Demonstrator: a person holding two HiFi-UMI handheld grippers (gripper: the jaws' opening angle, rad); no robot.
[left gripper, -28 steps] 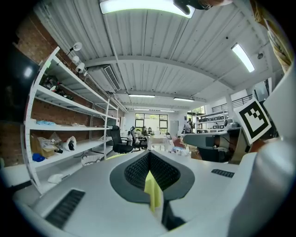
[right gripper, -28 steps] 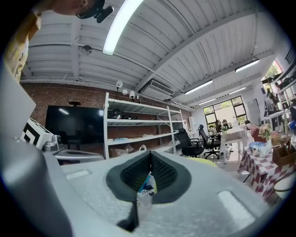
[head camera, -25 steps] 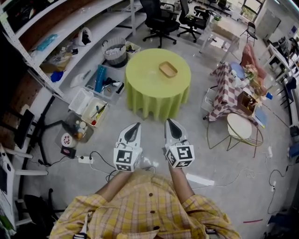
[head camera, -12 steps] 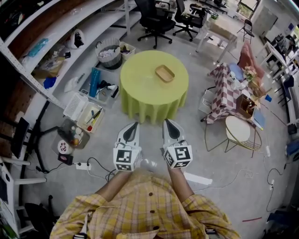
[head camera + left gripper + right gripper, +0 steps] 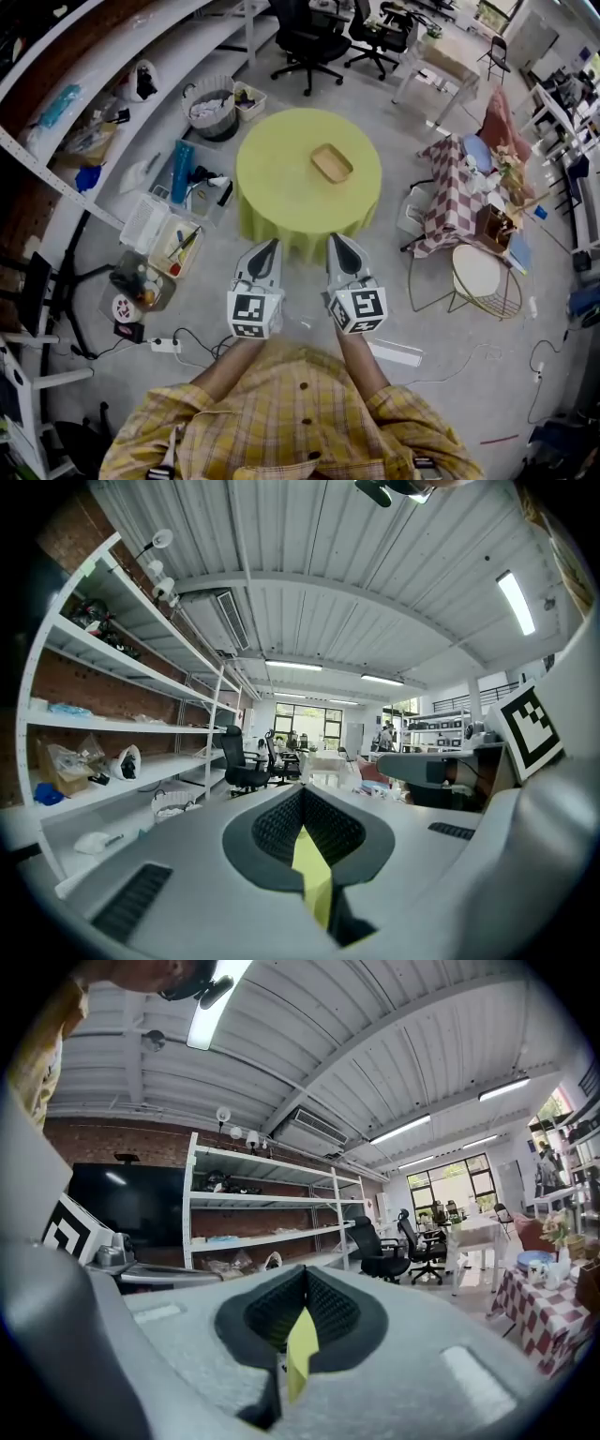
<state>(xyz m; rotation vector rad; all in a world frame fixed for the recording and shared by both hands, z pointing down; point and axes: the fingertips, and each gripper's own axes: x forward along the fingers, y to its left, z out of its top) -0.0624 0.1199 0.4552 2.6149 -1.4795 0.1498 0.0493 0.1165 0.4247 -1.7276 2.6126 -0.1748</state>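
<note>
Near the body, two marker cubes (image 5: 251, 314) are seen, with both claws held side by side and pointed forward.

- Left claw (image 5: 271, 246): jaws are pressed together with nothing gripped. Only a yellow-green sliver shows through the slit.
- Right claw (image 5: 336, 241): same state, shut tight and empty.

Bare floor (image 5: 300, 323) lies under both.

Just ahead of the tips, the round bench (image 5: 281, 183) with yellow-green cloth is seen; it is not touched. A shallow wooden tray (image 5: 332, 163) is set on it, straight ahead of the right claw and well apart. It looks empty.

The step is judged as approach, with nothing contacted. Any grip at the bench calls for the gap to be closed and the jaws opened first.

Bins (image 5: 173, 230) and shelving (image 5: 56, 141) lie left of the left claw. A checked-cloth table (image 5: 450, 192) stands right of the right claw. Office chairs (image 5: 305, 37) are farthest ahead.
</note>
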